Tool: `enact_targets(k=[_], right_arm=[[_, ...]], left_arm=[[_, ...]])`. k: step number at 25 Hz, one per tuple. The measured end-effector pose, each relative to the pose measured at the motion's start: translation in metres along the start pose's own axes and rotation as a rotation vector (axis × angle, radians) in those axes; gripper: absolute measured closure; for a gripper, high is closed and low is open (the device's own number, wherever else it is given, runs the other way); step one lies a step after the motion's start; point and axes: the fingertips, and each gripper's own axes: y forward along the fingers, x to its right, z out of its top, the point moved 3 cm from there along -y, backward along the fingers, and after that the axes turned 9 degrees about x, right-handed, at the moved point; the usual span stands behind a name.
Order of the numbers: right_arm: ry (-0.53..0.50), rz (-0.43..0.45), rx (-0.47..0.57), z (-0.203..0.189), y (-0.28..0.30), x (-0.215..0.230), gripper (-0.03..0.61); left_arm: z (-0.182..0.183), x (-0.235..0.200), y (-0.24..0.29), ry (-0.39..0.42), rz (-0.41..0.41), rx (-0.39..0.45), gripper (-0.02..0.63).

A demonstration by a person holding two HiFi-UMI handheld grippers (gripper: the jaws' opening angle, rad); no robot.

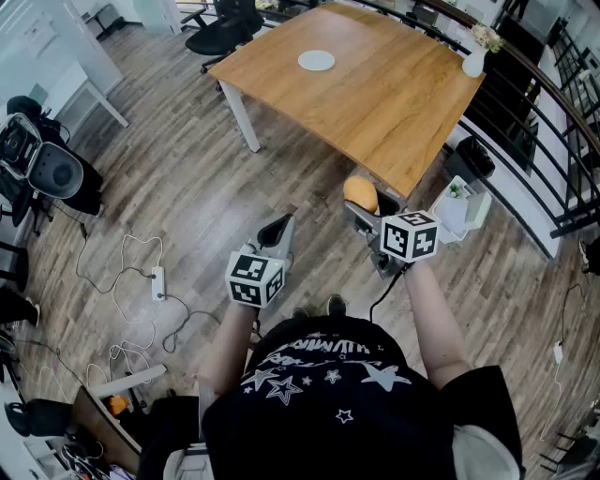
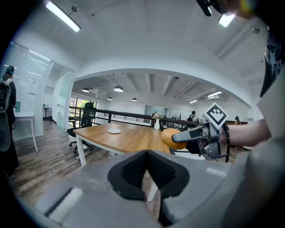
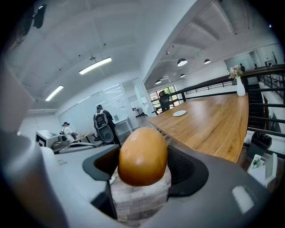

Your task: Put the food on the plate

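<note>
The food (image 1: 360,193), a smooth orange-brown roll, sits between the jaws of my right gripper (image 1: 362,202), which is shut on it just short of the wooden table's (image 1: 394,103) near corner. In the right gripper view the food (image 3: 142,155) fills the gap between both pads, held above the floor. The white plate (image 1: 317,60) lies far across the table; it shows small as the plate (image 3: 180,113) and the plate (image 2: 114,131) in both gripper views. My left gripper (image 1: 274,232) hangs over the floor to the left, shut with its tips touching and nothing in them (image 2: 145,171).
A white vase with flowers (image 1: 473,60) stands at the table's far right corner. Black office chairs (image 1: 220,28) stand behind the table. A power strip with cables (image 1: 157,281) lies on the floor at the left. A railing (image 1: 553,122) runs along the right. People (image 3: 104,127) stand in the distance.
</note>
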Motion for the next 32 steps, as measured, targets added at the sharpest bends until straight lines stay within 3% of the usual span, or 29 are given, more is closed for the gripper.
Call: enact_targets(k=[22,32], right_arm=[[-0.015,-0.059,-0.008,-0.013,0.005,-0.016,0.235],[-0.007,-0.089,0.014,-0.030,0.013,-0.038,0.234]], left_arm=[[-0.008,-0.020,-0.023,-0.025,-0.002,-0.007,0.612],[-0.019,-0.056,-0.058,-0.032,0.037,-0.007,0.612]])
